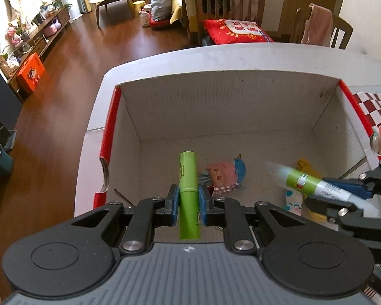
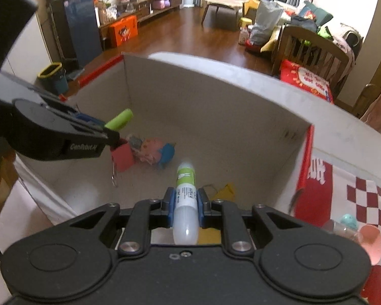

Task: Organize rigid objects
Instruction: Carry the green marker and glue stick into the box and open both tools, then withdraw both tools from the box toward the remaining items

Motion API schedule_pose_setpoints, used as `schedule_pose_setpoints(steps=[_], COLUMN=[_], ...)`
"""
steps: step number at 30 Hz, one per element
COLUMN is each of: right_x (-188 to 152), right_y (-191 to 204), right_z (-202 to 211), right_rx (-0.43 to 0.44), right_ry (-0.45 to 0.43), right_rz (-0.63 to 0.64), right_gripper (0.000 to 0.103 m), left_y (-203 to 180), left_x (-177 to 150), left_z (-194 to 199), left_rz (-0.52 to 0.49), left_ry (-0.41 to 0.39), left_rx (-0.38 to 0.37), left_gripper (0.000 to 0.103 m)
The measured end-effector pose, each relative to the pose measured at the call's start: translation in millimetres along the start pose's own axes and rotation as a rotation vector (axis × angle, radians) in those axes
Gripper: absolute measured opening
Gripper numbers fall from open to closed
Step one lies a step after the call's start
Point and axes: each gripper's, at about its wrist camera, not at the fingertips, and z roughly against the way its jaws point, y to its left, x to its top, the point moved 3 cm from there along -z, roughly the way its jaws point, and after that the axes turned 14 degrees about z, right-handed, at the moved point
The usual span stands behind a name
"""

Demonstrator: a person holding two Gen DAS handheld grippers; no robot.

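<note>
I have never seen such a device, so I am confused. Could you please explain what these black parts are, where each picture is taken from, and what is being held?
The black parts are two hand-held grippers; a person carries one in each hand. Each picture comes from a camera on one gripper, looking forward along its fingers. In the left gripper's view, the left gripper is shut on a green marker. In the right gripper's view, the right gripper is shut on a white glue tube. Both hang over an open cardboard box on a white table. In the box lie a pink toy figure, a pink binder clip and something yellow.
</note>
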Motion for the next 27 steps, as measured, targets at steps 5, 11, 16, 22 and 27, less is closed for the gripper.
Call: schedule_pose_setpoints(steps=[5, 11, 16, 22, 27], right_x=[-4, -8, -8, -9, -10], right_y=[6, 10, 7, 3, -1], right_z=[-11, -8, -4, 5, 15], right_rx=[0.019, 0.028, 0.05, 0.064, 0.076], right_ry=[0.057, 0.079, 0.076, 0.053, 0.025], right_rz=[0.002, 0.007, -0.011, -0.032, -0.053], right_gripper=[0.016, 0.02, 0.026, 0.037, 0.043], left_y=[-7, -5, -2, 0, 2], left_x=[0, -4, -3, -7, -12], left_z=[-3, 0, 1, 6, 12], left_rz=[-0.027, -0.031, -0.017, 0.005, 0.019], left_ry=[-0.003, -0.007, -0.003, 0.006, 0.012], left_rx=[0.001, 0.002, 0.002, 0.0, -0.011], left_gripper=[0.016, 0.016, 0.016, 0.016, 0.016])
